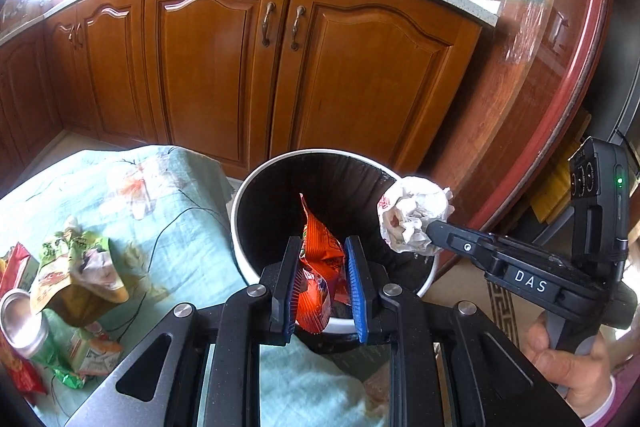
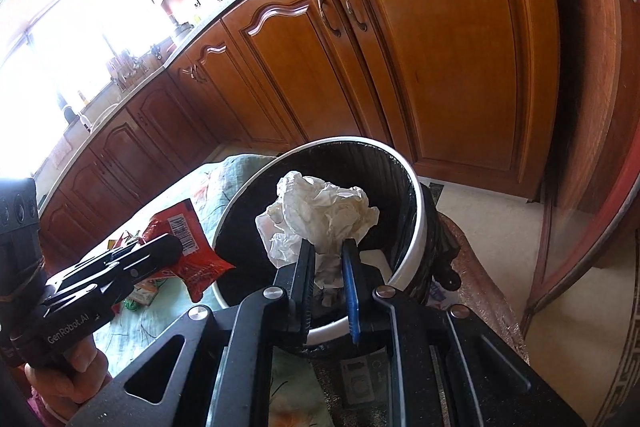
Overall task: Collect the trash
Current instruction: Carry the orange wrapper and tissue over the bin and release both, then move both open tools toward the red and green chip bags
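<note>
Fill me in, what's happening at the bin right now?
A person holds two grippers over the black-lined bin. The left gripper pinches an orange snack wrapper; the right gripper pinches a crumpled white paper wad. Neither is dropped yet. More wrappers and a can remain on the cloth.

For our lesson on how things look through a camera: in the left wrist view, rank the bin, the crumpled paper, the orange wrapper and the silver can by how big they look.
1. Bin, clearly largest.
2. Orange wrapper and crumpled paper: they look alike, and the wrapper is partly hidden by the left gripper, so no ranking.
3. Silver can, smallest, though cut off at the picture's edge.
</note>
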### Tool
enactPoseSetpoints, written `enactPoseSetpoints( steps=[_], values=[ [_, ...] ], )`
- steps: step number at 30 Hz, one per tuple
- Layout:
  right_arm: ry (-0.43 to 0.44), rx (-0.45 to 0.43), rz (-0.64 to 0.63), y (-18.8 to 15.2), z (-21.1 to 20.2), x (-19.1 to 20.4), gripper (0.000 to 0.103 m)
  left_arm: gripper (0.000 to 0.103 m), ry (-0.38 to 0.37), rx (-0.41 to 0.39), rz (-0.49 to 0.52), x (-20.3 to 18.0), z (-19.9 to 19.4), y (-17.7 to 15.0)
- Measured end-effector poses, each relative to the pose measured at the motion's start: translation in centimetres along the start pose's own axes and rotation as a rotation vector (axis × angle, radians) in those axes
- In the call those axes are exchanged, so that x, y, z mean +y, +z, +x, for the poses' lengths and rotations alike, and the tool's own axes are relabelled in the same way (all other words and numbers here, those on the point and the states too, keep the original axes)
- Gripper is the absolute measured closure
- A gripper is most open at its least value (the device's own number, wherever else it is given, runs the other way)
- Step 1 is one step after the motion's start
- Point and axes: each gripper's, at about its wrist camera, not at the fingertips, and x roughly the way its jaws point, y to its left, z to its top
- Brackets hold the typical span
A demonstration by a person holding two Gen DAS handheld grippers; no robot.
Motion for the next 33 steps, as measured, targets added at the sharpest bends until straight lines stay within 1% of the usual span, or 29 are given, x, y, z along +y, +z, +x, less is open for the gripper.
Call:
enactPoseSetpoints(
  steps=[4,6,7,8,9,10,11,12,13,14,15,16,20,22,25,29,33],
  values=[
    [-0.010,0.015,-0.007,0.4,0.6,-0.1,0.089,0.080,0.001,0.019,-0.013,0.1,1.5,0.5],
    [-0.014,0.022,-0.013,0.6,0.9,-0.1,0.086,0.078,0.005,0.027,-0.015,0.3,2.2,0.7],
    [-0.014,0.027,-0.016,0.7,1.0,-0.2,0.085,0.075,0.006,0.027,-0.018,0.4,2.4,0.7],
    [-0.013,0.031,-0.016,0.7,1.1,-0.2,0.085,0.070,0.006,0.029,-0.021,0.4,2.6,0.8],
    [-0.012,0.034,-0.016,0.7,1.2,-0.2,0.084,0.067,0.004,0.032,-0.023,0.4,2.8,0.9],
    [-0.014,0.038,-0.014,0.6,1.4,-0.3,0.081,0.062,0.003,0.036,-0.025,0.4,3.0,0.9],
    [-0.015,0.040,-0.008,0.5,1.4,-0.5,0.074,0.053,0.004,0.039,-0.028,0.4,3.1,0.9],
    [-0.012,0.040,-0.001,0.5,1.5,-0.6,0.066,0.050,0.005,0.038,-0.031,0.3,3.0,0.8],
    [-0.009,0.040,0.008,0.6,1.5,-0.8,0.062,0.045,0.006,0.034,-0.032,0.3,2.9,0.8],
    [-0.003,0.038,0.014,0.5,1.5,-0.9,0.052,0.043,0.007,0.032,-0.032,0.3,2.9,0.7],
    [0.001,0.036,0.022,0.3,1.4,-1.0,0.049,0.041,0.010,0.034,-0.032,0.2,2.8,0.5],
    [0.002,0.035,0.025,0.3,1.3,-1.0,0.049,0.039,0.013,0.037,-0.035,0.3,2.7,0.4],
    [0.009,0.027,0.037,-0.2,0.9,-0.9,0.049,0.038,0.018,0.031,-0.048,0.7,1.7,-0.5],
    [0.017,0.019,0.043,-0.5,0.5,-0.7,0.045,0.036,0.021,0.028,-0.059,1.0,0.9,-1.2],
    [0.033,0.009,0.045,-1.2,0.0,0.1,0.033,0.035,0.024,0.026,-0.088,1.6,-0.4,-2.5],
    [0.056,0.002,0.040,-2.3,-0.5,1.6,0.029,0.035,0.025,0.028,-0.145,2.8,-2.2,-4.2],
    [0.075,0.008,0.025,-3.8,-0.7,3.3,0.028,0.035,0.045,0.025,-0.176,4.0,-4.5,-6.0]
  ],
)
